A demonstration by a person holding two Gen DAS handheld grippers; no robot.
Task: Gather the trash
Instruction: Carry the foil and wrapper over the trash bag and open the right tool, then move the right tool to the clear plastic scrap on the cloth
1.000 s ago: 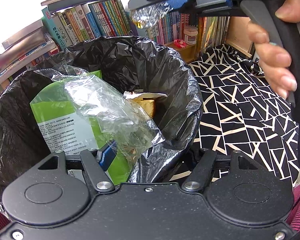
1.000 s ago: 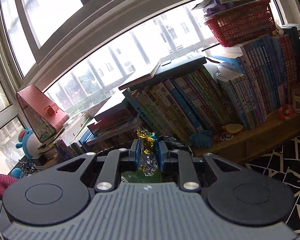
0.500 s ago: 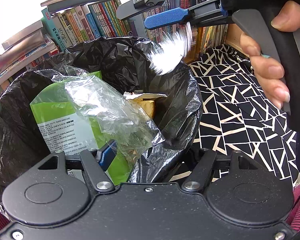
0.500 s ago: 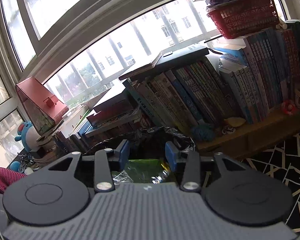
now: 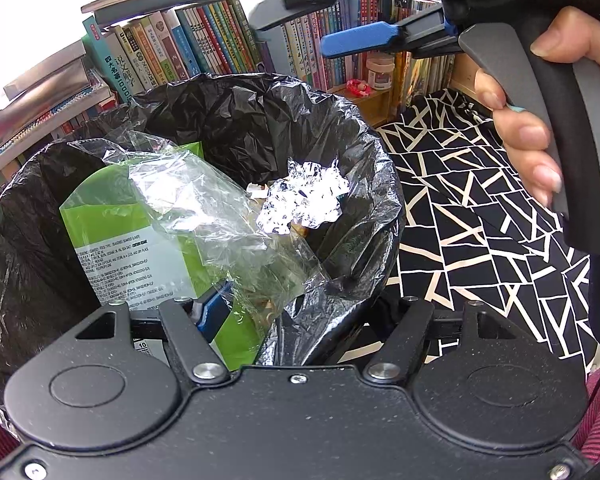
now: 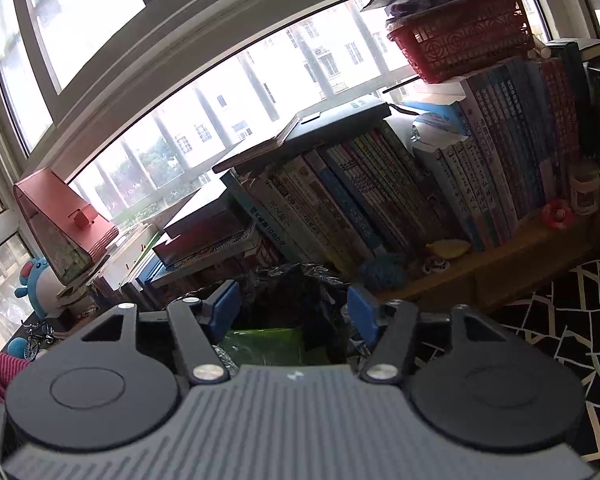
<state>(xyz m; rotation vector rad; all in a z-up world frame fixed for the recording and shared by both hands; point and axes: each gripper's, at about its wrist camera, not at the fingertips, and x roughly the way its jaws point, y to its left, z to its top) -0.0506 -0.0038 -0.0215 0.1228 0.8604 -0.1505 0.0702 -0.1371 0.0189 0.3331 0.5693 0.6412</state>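
A bin lined with a black bag (image 5: 380, 184) fills the left wrist view. A green box (image 5: 100, 216) and clear plastic film (image 5: 220, 216) lie inside it, and a crumpled silver foil wrapper (image 5: 304, 196) rests loose on top of the trash. My right gripper (image 5: 340, 20) hovers above the bin's far rim. Its jaws are opening and nothing is between them (image 6: 294, 308). My left gripper (image 5: 304, 312) straddles the bin's near rim: one blue pad (image 5: 212, 312) is inside against the green box, while the other is hidden behind the bag.
Rows of books (image 6: 380, 200) stand on a low wooden shelf behind the bin, with a red basket (image 6: 460, 48) on top. A black-and-white patterned cloth (image 5: 480, 220) lies to the right. A person's hand (image 5: 528, 136) grips the right gripper's handle.
The right gripper's jaws spread apart and the foil wrapper fell from them into the bin. The left gripper and the bin stayed put.
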